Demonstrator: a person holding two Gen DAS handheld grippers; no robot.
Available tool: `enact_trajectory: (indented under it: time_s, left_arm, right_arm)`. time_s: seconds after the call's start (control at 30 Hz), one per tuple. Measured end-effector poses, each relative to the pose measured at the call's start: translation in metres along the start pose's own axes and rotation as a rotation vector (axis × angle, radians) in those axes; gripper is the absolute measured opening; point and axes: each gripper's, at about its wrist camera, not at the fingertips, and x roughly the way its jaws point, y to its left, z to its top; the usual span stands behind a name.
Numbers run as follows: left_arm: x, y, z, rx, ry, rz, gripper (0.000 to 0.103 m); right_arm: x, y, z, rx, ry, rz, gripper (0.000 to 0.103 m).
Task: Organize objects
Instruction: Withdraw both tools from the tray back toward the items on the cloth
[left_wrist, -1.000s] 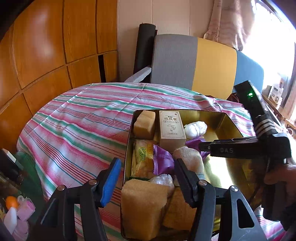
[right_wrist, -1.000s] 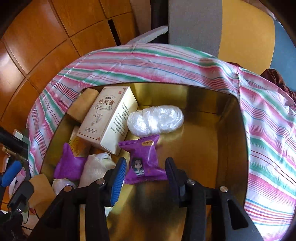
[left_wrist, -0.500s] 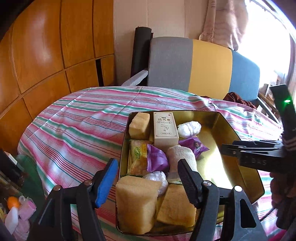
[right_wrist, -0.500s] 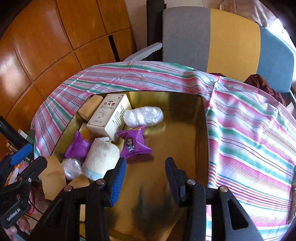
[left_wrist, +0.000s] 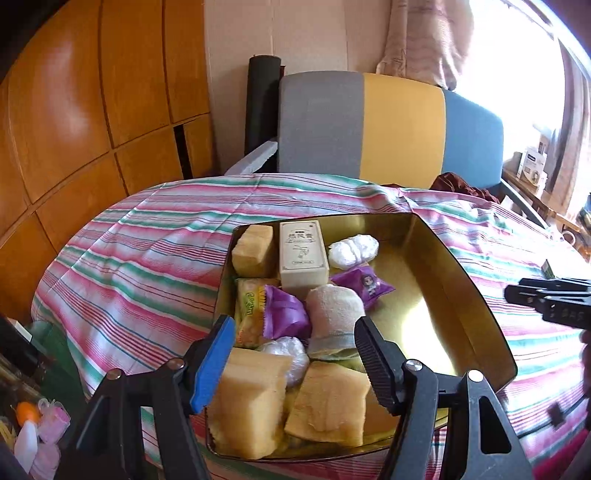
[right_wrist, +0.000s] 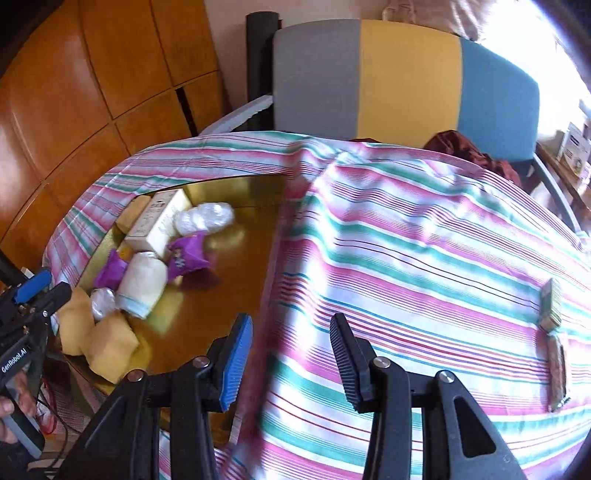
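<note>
A: How far along is the sorting judged to be?

B: Well along. A shallow gold metal tin (left_wrist: 476, 295) is set on the striped pink-and-green tablecloth (right_wrist: 424, 236) of the table, and its left half is packed: yellow sponge blocks (left_wrist: 251, 402), a cream cardboard box (left_wrist: 303, 254), a rolled cream towel (left_wrist: 334, 317), purple snack packets (left_wrist: 364, 286) and a white plastic-wrapped bundle (left_wrist: 352, 249). The right half is bare.

A: What is left?

B: Two small flat items (right_wrist: 552, 314) are seen lying on the cloth, well apart from the tin (too blurred to be named).

A: And the tools?

B: The left hand-held gripper (left_wrist: 291, 356) is held over the tin's near end, jaws parted, nothing clamped. The right hand-held gripper (right_wrist: 291, 360) is also empty, its jaws apart over the cloth beside the tin's edge.
</note>
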Motion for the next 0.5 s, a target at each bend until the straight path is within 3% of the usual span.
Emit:
enact_trajectory:
  time_s: [0.17,0.5]
  left_arm:
    - [-0.001,-0.013,0.002,0.028,-0.001,-0.014,0.071]
    - [-0.002,-0.049,0.005,0.113,0.002,-0.07,0.071]
  right_arm:
    - [-0.017,-0.053,-0.01,0.071,0.003,-0.074,0.044]
    - [-0.054,-0.191,-0.034,0.366,-0.055,-0.283,0.044]
